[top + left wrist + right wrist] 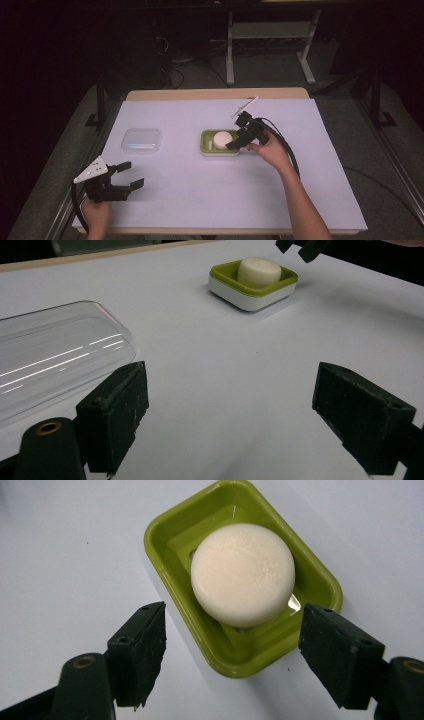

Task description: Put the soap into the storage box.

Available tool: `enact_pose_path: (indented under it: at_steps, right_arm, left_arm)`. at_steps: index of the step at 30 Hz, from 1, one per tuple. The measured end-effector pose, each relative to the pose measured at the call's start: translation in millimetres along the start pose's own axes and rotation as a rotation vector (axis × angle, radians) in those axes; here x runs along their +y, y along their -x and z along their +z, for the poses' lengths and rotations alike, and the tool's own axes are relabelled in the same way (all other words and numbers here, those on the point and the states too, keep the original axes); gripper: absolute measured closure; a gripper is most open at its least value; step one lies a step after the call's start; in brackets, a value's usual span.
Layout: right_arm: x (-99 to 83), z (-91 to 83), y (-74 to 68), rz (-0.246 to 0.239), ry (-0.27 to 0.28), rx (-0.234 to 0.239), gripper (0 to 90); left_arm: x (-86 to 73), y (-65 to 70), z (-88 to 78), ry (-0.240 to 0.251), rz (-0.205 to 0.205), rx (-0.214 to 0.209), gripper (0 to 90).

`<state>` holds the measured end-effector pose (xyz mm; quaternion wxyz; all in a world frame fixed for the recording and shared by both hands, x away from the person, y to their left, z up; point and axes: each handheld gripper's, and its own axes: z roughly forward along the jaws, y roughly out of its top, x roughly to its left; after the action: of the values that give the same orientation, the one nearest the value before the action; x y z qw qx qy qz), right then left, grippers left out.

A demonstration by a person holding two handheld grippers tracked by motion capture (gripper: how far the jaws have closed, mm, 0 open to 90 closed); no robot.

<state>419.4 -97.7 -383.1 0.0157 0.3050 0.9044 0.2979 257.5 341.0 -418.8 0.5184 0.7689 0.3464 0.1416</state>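
Soap (243, 573) lay in green dish (320, 587); right tool (232, 645) was held spread above; jaws best centred before closing.

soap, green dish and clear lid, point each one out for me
soap (243, 573), right gripper view, middle of its flat top
green dish (167, 540), right gripper view, bare inner wall
clear lid (141, 140), high view, middle of its top

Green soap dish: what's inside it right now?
The green rectangular plastic soap dish holds one round white soap bar, lying flat. A drain slot shows beside it; the floor beneath the bar is covered. The open right tool hovers above.
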Motion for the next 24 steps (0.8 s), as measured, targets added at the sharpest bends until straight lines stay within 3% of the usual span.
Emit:
enact_pose_path:
  at_steps: [24]
  right_arm:
    - [-31.7, -15.4, -0.6, 0.024, 0.023, 0.024, 25.6]
  left_arm:
    - [0.0, 0.5, 1.0, -0.010, 0.005, 0.001, 14.5]
